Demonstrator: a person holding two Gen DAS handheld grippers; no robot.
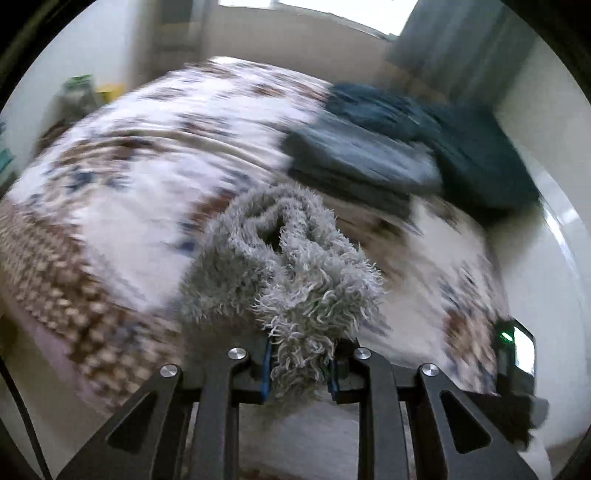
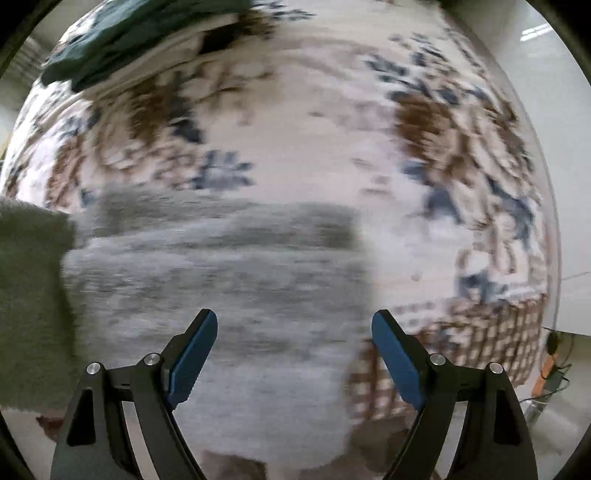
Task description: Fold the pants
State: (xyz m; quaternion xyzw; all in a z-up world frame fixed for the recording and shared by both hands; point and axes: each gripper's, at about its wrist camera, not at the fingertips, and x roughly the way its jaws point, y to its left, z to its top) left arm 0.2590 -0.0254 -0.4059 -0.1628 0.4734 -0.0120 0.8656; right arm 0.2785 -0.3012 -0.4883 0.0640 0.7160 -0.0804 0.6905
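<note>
Pinching shaggy grey fleece pants (image 1: 291, 266) in left hand-held gripper (image 1: 301, 373), lower centre. Hovering right hand-held gripper (image 2: 293, 354) wide open. Judging fabric soft, floppy; gripping at edges.

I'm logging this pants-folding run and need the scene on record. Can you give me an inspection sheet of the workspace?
Surface: patterned bedspread, white with brown and blue motifs; motion-blurred.
Job's things: fuzzy grey pants, bunched in the left view, spread flat in the right view.
Clutter: dark folded clothes stacked at the far side.
Grippers: left gripper shut on the pants; right gripper open above the pants.
Cables: orange cable on the floor, right view.
Surroundings: window, grey curtain, pale walls.
</note>
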